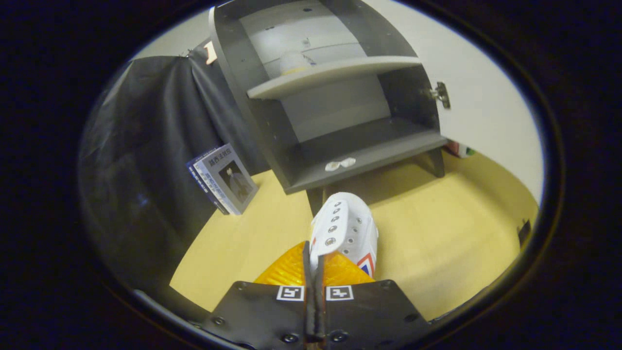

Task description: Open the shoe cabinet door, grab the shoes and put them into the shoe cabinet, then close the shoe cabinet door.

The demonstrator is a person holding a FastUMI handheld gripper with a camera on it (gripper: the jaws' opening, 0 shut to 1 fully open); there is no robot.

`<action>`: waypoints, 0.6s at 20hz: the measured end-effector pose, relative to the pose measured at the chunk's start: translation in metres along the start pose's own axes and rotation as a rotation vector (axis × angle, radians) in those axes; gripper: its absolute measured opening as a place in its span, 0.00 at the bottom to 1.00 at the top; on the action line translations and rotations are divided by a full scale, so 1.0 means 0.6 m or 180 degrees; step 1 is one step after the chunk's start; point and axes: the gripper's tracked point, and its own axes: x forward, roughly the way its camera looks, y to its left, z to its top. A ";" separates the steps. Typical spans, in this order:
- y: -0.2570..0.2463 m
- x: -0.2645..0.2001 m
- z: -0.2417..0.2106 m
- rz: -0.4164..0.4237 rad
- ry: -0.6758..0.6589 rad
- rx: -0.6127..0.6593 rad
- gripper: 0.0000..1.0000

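Observation:
A white sneaker [346,228] with metal eyelets and a red and blue side mark sticks out just ahead of my gripper [314,260], toe toward the cabinet. Both fingers are pressed together on the edge of its eyelet flap. Beyond it stands the dark grey shoe cabinet [233,82] on short legs, open, with its white door [481,92] swung out to the right on a metal hinge [441,94]. A second white shoe [293,63] rests on the upper shelf [335,74]. On the bottom shelf [384,146] lies a small white crumpled scrap [340,164].
A book [224,178] leans against the black cloth left of the cabinet. The yellow floor [437,233] spreads between me and the cabinet. A small colourful item [459,149] sits behind the door's lower edge.

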 end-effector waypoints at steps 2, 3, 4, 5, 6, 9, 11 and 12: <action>-0.005 -0.026 0.061 -0.0038 -0.0157 -0.0080 0.02; -0.007 -0.038 0.093 -0.0061 -0.0234 -0.0128 0.02; -0.009 -0.050 0.126 -0.0091 -0.0309 -0.0181 0.02; -0.012 -0.062 0.158 -0.0123 -0.0377 -0.0231 0.02; -0.015 -0.070 0.189 -0.0157 -0.0450 -0.0278 0.02; -0.015 -0.090 0.284 -0.0230 -0.0618 -0.0355 0.02; -0.010 -0.091 0.347 -0.0260 -0.0721 -0.0385 0.02; -0.009 -0.088 0.377 -0.0272 -0.0779 -0.0416 0.02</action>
